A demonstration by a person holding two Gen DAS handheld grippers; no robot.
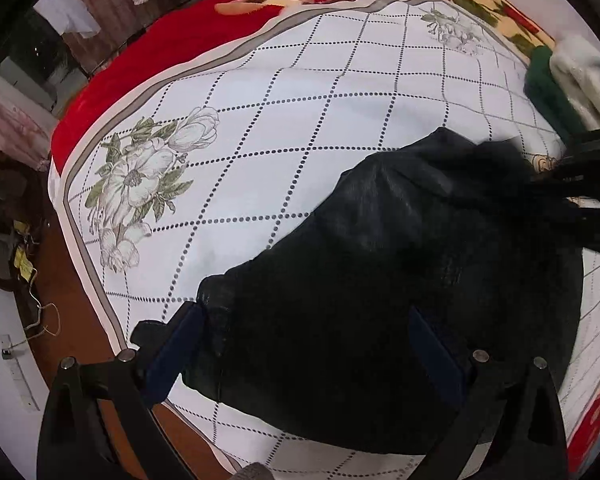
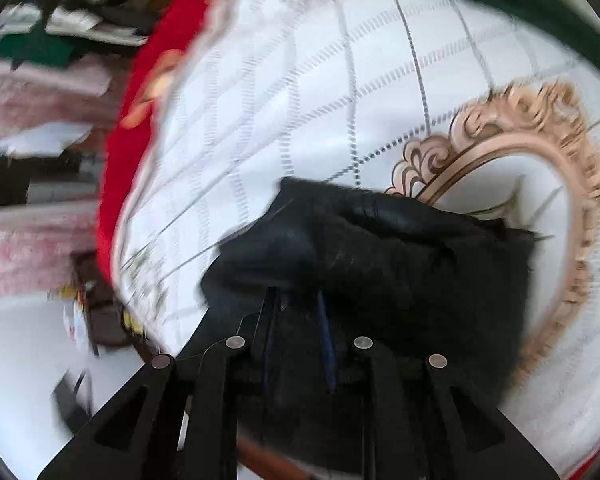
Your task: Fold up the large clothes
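Observation:
A black garment [image 1: 400, 280] lies bunched on the white quilted sheet [image 1: 300, 120] of a bed. My left gripper [image 1: 304, 344] is open, its blue-padded fingers [image 1: 172, 348] spread wide either side of the garment's near end. My right gripper [image 2: 300, 320] is shut on the black garment [image 2: 380, 256], which is pinched between its narrow-set fingers; the view is blurred by motion. The right gripper's black frame shows at the right edge of the left wrist view [image 1: 592, 184], at the garment's far end.
A red floral blanket [image 1: 160, 48] lies under the sheet. Folded green [image 1: 548, 84] and white [image 1: 584, 76] clothes are stacked at the far right. A gold oval print [image 2: 540, 168] marks the sheet. The bed's left edge drops to a floor with cluttered items [image 1: 16, 240].

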